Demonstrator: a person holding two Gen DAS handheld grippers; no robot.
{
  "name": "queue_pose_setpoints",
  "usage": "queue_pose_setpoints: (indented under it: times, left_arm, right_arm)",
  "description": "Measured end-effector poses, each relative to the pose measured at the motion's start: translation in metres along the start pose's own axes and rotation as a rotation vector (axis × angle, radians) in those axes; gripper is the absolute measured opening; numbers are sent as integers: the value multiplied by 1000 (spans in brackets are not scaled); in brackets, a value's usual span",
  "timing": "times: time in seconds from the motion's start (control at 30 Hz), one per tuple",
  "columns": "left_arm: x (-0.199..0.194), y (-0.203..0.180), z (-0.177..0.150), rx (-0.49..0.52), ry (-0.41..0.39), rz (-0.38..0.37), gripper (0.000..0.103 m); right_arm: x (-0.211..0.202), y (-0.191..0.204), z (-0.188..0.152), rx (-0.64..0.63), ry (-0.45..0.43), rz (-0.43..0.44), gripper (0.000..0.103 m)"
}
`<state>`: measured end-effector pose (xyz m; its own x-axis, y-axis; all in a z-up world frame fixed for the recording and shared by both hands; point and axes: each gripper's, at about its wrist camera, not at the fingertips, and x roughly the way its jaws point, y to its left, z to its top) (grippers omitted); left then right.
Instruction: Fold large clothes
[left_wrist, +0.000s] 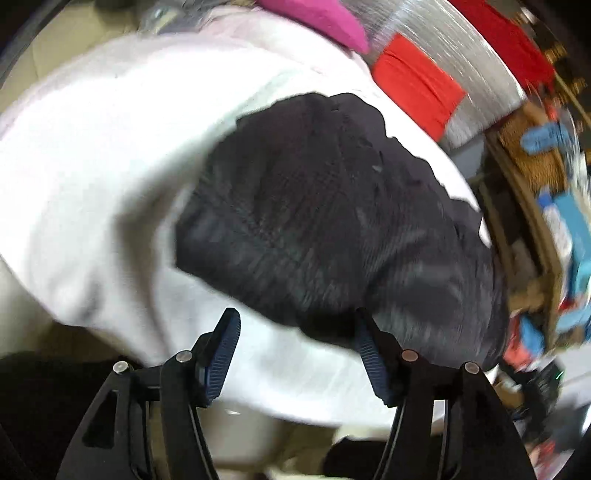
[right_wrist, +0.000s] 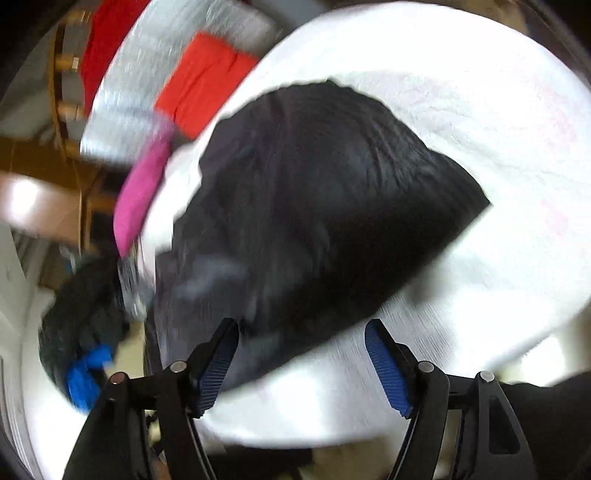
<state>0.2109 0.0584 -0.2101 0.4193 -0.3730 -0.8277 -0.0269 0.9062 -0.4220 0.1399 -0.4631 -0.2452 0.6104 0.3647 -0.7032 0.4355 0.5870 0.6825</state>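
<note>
My left tongs (left_wrist: 295, 354) spread, empty; right tongs (right_wrist: 301, 363) spread, empty too. Black garment (left_wrist: 332, 221) lies bunched on white cover (left_wrist: 110, 147). Step, I judge: reaching for 1st grip. Next needs 2 near edges pinched. Pink cloth (right_wrist: 140, 195) beside far edge; free room toward me.

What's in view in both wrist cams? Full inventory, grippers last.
black garment: 1, black, bunched on the white cloth.
white cloth: 1, white, spread under the garment.
pink item: 1, magenta, at the cloth's far edge.
red fabric: at least 2 pieces, red, on the silver surface beyond.
clutter: blurred, blue and brown, off to one side.
left hand-held gripper: 1, black with blue pads, open.
right hand-held gripper: 1, same, open.
</note>
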Motion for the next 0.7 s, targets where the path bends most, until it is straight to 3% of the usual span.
queue_pose_setpoints:
  times: [0.07,0.13,0.23,0.33,0.43,0.5,0.6,0.7]
  left_arm:
    - [-21,-2,-1,55,-42,58,64]
    - [-43,-6,10,81,-97,60,64]
    - [-61,-28,36,127,-207,81,69]
    - [-48,-59,76,192,-282,149,74]
    - [-6,-80,127,218,-214,231,75]
    - [24,-91,155,214,-173,254,75]
    - [60,-98,180,187,-140,312,75]
    - [99,-100,202,155,-78,305,75]
  right_arm:
    - [-17,6,-3,-57,22,15,75]
    - [-34,15,2,-116,13,31,75]
    - [-53,40,23,-187,-50,109,75]
    - [-46,71,57,-286,-121,56,75]
    - [-8,94,99,-297,-103,14,75]
    - [21,109,126,-308,-96,-66,75]
    - [62,124,156,-315,-111,-162,75]
    - [96,127,178,-314,-76,-231,75]
